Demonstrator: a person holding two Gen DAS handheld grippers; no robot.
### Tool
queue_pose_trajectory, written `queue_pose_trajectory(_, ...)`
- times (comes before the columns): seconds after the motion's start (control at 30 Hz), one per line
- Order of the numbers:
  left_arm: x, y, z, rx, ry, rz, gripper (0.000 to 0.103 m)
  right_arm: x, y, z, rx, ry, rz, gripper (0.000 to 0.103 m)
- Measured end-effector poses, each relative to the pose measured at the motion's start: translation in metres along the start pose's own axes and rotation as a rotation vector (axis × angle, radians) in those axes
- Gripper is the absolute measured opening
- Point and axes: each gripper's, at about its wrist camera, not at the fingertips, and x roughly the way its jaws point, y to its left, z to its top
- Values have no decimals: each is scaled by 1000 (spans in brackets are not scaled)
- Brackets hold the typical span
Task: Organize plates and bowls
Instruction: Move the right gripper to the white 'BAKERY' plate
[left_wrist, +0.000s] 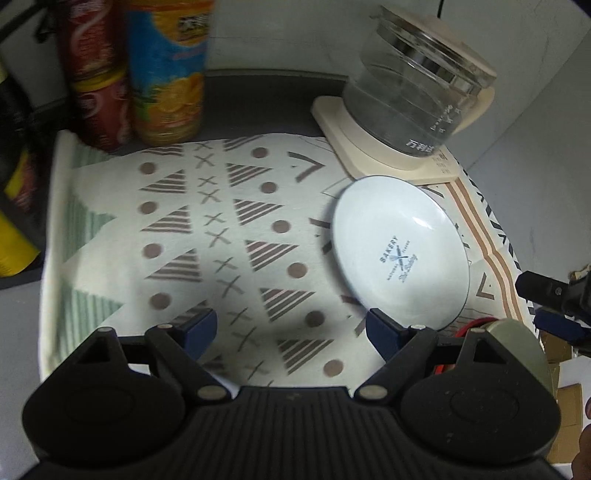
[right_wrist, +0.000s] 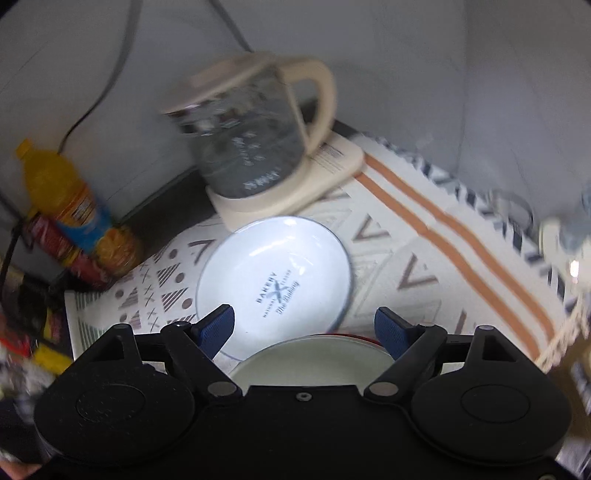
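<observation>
White plate (left_wrist: 400, 251) with thin dark rim and central "BAKERY" print, lying flat on the patterned cloth (left_wrist: 221, 240) just before the glass kettle (left_wrist: 413, 92). Left gripper (left_wrist: 291, 328) and right gripper (right_wrist: 304, 326): jaws spread wide, pinching nothing.

You are looking at a white plate (left_wrist: 400, 251) printed in dark letters with "BAKERY" above a crossed utensil emblem; the smaller lines and script around it are too small to read reliably. The glass kettle (left_wrist: 413, 96) is showing white markings, and the snack canister (left_wrist: 168, 70) is showing bold characters, all unreadable.
</observation>
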Motion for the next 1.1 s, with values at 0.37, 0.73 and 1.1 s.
queue_pose_trajectory(0.37, 49, -19, 30, 52, 61, -9, 85, 36, -34, 16, 139, 72, -63, 78)
queue_pose_trajectory(0.73, 85, -31, 45, 34, 147, -74, 65, 75, -46, 30, 226, 185, -58, 64)
queue_pose_trajectory(1.1, 98, -34, 47, -3, 182, -129, 45, 111, -53, 44, 325, 302, -45, 45)
